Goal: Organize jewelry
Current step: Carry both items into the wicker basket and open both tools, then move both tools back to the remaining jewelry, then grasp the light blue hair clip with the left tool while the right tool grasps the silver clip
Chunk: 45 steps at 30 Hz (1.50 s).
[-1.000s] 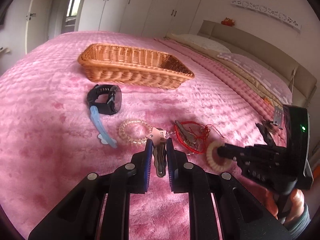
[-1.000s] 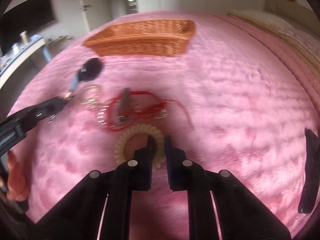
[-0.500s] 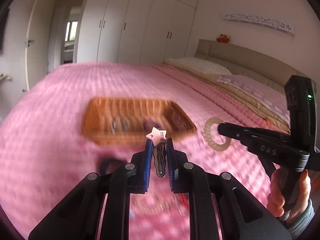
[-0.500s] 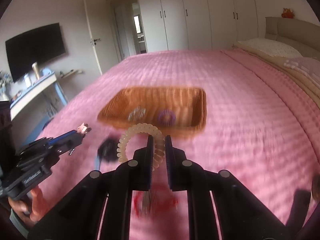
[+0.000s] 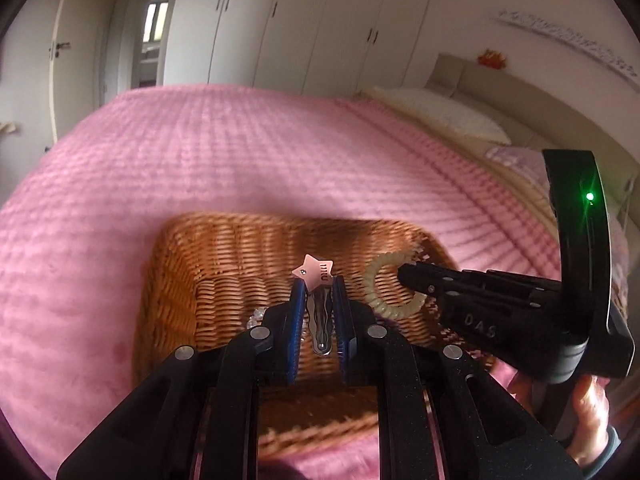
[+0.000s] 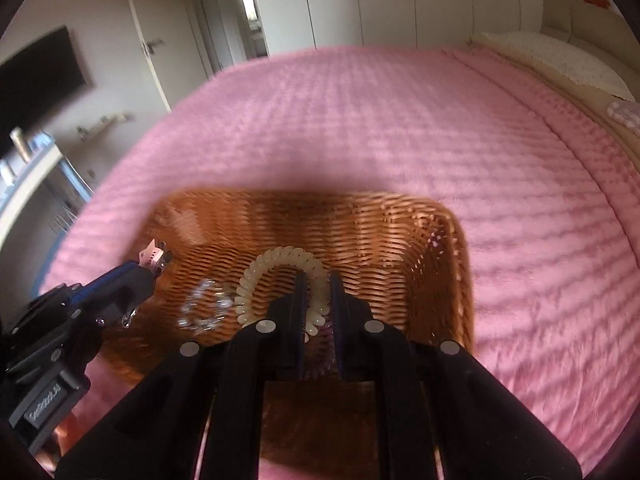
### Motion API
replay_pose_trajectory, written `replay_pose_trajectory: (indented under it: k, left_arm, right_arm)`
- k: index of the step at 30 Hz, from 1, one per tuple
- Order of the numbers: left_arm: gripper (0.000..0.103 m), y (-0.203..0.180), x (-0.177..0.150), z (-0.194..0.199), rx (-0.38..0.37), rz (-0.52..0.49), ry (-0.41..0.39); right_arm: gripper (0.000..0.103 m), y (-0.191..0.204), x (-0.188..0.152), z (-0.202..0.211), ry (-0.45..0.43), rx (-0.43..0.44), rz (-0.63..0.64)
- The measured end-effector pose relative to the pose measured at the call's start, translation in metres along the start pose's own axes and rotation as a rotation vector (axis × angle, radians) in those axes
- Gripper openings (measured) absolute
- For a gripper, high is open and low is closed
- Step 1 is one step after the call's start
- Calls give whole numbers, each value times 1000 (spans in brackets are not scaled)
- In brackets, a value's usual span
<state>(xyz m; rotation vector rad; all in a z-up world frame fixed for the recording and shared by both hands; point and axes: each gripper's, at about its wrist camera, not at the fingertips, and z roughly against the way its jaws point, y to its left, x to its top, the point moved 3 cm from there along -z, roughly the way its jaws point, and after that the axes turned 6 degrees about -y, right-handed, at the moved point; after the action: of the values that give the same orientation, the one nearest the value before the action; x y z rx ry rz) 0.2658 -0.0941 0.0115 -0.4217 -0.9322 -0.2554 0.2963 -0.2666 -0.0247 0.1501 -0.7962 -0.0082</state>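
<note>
A wicker basket (image 5: 180, 280) (image 6: 400, 232) sits on the pink bedspread, right below both grippers. My left gripper (image 5: 318, 284) is shut on a hair clip with a pink star (image 5: 314, 271) and holds it over the basket; it also shows in the right wrist view (image 6: 154, 258). My right gripper (image 6: 318, 280) is shut on a cream spiral hair tie (image 6: 276, 264), also held over the basket, to the right of the left gripper (image 5: 384, 280). A clear bead bracelet (image 6: 204, 306) lies inside the basket. Something purple (image 6: 326, 354) shows under my right fingers.
The pink bedspread (image 5: 200, 152) stretches all around the basket. Pillows (image 5: 432, 114) and a headboard lie far right. White wardrobes (image 5: 300, 20) line the back wall. A shelf and a dark screen (image 6: 36, 76) stand at the left.
Both grippers have lifted their items off the bedspread and carried them forward over the basket. The watch, the red cord and the other loose pieces have dropped out of view.
</note>
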Motion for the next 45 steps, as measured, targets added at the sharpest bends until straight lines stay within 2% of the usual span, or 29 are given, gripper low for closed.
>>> replay_pose_trajectory:
  k: [3, 7, 10, 11, 12, 14, 21, 27, 31, 36, 39, 45]
  left_arm:
    - [12, 3, -6, -17, 9, 6, 58]
    - [13, 2, -15, -27, 15, 8, 113]
    - [22, 1, -18, -19, -4, 23, 112]
    - [25, 0, -17, -16, -3, 19, 106]
    - [27, -3, -17, -6, -5, 14, 95]
    - [34, -5, -16, 5, -16, 15, 80]
    - [34, -13, -14, 84, -36, 24, -21]
    - [34, -16, -45, 148, -37, 40, -67]
    - [34, -7, -80, 166, -20, 66, -47]
    - [34, 11, -124, 162, 8, 123, 20]
    - [34, 20, -144, 148, 40, 153, 67]
    - [34, 13, -155, 113, 112, 116, 138]
  right_arm:
    - [10, -1, -4, -19, 55, -28, 12]
    - [10, -6, -7, -24, 89, -27, 7]
    - [13, -12, -8, -18, 94, -15, -18]
    - [19, -13, -8, -15, 89, -18, -20]
    - [26, -13, -9, -8, 80, -19, -18]
    - [31, -12, -11, 9, 56, -12, -10]
    - [31, 5, -29, 88, -27, 40, 51]
    - [31, 18, -84, 152, -92, 126, 86]
    - [31, 20, -126, 164, -83, 153, 76]
    - [31, 21, -169, 156, -40, 201, 43]
    - [28, 19, -184, 151, -25, 221, 27]
    - [28, -1, -195, 134, 27, 258, -69]
